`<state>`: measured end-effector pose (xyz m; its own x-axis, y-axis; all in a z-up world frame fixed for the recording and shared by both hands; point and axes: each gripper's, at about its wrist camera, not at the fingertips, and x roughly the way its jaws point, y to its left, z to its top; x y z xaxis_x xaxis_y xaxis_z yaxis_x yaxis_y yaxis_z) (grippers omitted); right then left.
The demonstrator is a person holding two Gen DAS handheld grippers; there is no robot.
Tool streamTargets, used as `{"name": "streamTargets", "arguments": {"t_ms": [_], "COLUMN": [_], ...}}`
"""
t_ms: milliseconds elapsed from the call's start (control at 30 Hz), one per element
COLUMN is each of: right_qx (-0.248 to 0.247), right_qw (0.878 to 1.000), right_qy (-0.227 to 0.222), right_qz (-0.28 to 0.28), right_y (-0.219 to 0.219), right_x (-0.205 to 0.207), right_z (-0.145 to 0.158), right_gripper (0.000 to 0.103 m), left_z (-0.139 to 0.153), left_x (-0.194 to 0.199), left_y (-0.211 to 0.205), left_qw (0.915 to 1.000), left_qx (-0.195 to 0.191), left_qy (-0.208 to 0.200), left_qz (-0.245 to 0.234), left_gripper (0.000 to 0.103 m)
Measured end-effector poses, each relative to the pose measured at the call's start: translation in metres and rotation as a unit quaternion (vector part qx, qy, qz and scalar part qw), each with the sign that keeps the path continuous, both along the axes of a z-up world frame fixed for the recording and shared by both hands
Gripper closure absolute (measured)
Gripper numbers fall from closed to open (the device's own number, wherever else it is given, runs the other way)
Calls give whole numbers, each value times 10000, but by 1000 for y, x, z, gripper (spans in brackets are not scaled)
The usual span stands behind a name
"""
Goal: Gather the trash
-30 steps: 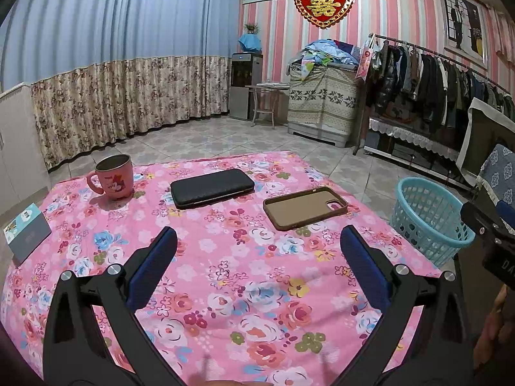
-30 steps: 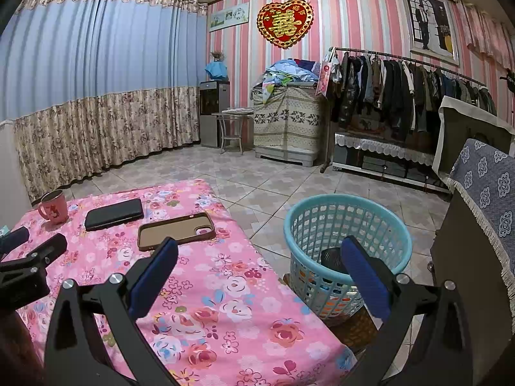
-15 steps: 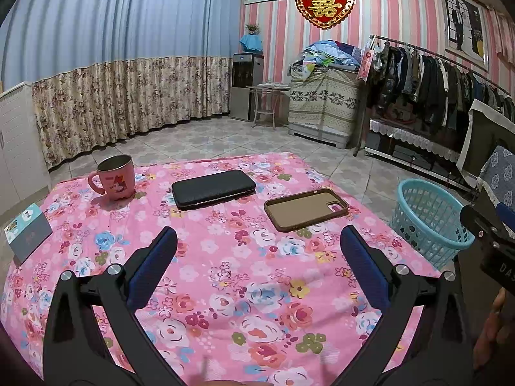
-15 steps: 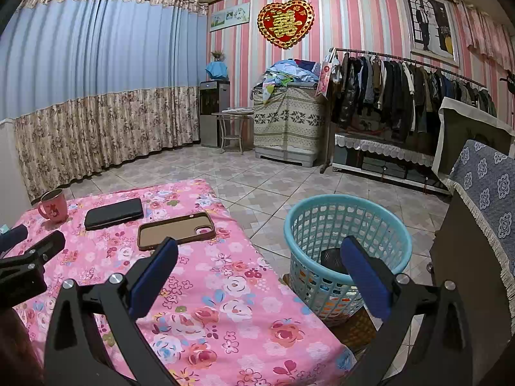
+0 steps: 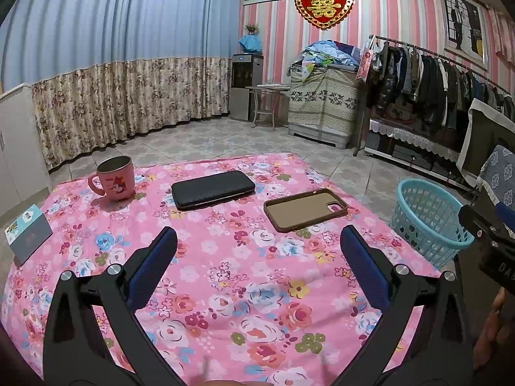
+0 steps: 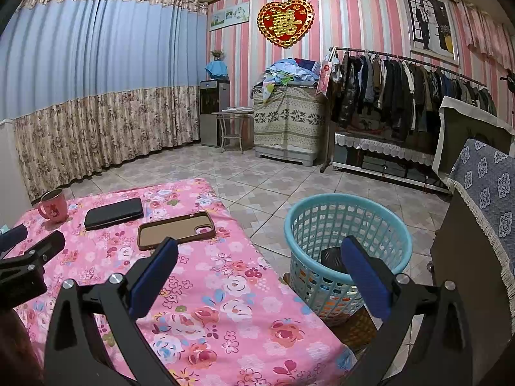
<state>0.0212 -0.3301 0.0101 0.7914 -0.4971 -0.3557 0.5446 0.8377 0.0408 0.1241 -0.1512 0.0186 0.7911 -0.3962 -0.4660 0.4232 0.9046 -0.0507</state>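
Both tools were idle above the table (image 5: 225, 289). The left gripper (image 5: 257, 251) had its jaws spread wide with nothing between them, and the right gripper (image 6: 257, 260) stood the same way, jaws apart and empty.

No obvious trash lay on the floral cloth. It carried a pink mug (image 5: 116, 178), a black wallet-like case (image 5: 212, 189), a brown phone case (image 5: 305, 209) and a small card box (image 5: 27, 233) at the left edge. The collection point, a teal basket (image 6: 347, 222), stood on the floor just beside the table's right side, below the right gripper.

Recommended procedure (a judgement only): confirm which item counts as trash before closing on anything. The thin phone case, nearest the basket, should be approached low and level so the pads (image 5: 154, 267) can catch its edges. Release should occur only over the basket's opening.

Limits of view: a dark object (image 6: 333, 259) lay in the basket, partly screened by the right finger, and its identity could not be determined. The card box was cut off at the table edge.
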Motion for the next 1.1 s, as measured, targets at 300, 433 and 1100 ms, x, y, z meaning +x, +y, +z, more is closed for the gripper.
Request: {"name": "streamTargets", "arguments": {"t_ms": [300,433,1100], "right_qx": [7,12,118], "right_qw": [10000,10000,9999], "right_qy": [7,-1,59], "right_qz": [2,-1,58], "right_y": [0,0,-12], "right_x": [0,0,1], "right_z": [1,1,0], "right_gripper": [4,4,4], "left_z": [0,-1,-2], "left_x": [0,-1,-4], "left_y": [-1,0,-9], "left_qw": [10000,10000,10000], "left_qx": [20,25,30], "left_qy": [0,12,63], "left_qz": [-1,-6,-38], "left_gripper": [5,5,5]}}
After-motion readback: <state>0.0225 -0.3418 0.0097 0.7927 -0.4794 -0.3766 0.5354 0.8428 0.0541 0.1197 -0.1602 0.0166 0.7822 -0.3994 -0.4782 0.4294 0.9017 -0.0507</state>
